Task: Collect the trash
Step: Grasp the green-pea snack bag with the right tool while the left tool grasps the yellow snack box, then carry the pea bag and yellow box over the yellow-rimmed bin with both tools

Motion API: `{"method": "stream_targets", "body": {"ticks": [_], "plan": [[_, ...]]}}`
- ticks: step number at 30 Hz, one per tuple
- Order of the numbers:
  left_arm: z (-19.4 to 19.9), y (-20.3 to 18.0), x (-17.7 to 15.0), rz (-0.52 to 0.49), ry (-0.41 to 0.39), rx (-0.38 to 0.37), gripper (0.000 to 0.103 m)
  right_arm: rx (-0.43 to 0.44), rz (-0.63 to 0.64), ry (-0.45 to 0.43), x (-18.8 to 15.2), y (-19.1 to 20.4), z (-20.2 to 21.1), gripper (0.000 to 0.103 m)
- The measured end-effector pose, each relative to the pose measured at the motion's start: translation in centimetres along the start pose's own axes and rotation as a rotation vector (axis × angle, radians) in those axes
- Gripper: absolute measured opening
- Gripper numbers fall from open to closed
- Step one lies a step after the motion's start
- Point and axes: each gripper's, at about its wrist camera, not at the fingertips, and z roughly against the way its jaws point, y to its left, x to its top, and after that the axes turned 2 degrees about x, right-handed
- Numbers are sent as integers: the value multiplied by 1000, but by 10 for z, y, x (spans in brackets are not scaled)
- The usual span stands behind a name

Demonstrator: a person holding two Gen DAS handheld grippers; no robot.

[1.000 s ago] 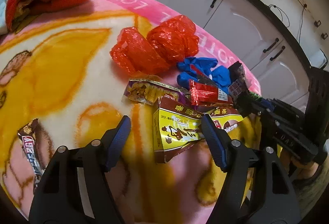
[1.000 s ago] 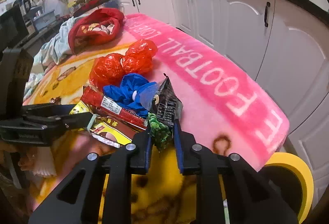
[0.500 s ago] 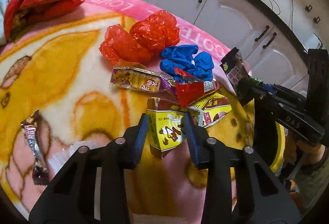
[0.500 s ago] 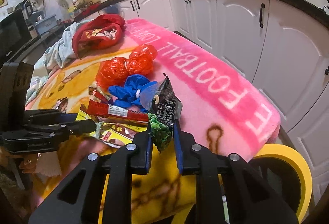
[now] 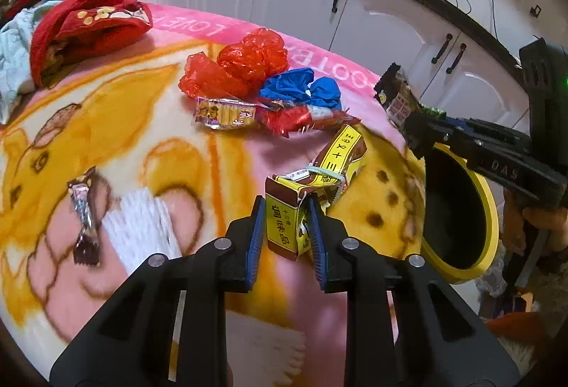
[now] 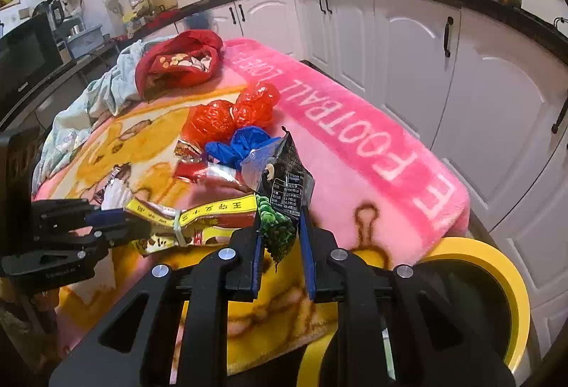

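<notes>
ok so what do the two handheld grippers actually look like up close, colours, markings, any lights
Both are matte black plastic frames. The left gripper and right gripper each have two angular arms with round silver pivot bolts and thin blue-faced finger pads. Seen from the side, the right one's body carries raised lettering reading DAS and a tall black block behind it with a small green light. No cables or sleeves show.

Both wrist views look steeply down, close over the blanket [image 5: 106,145], sharing the wrapper pile [image 6: 227,142].
</notes>
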Motion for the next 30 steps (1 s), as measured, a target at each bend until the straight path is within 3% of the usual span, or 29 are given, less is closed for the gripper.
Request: {"method": "stream_targets", "body": {"ticks": [10,30], "plan": [[24,-5,-14,21,-53,-7,17,9,11,-31,-2,8,29,18],[62,-54,6,-34,-160,-34,17,16,-21,-131,-15,-3,113,18]]}}
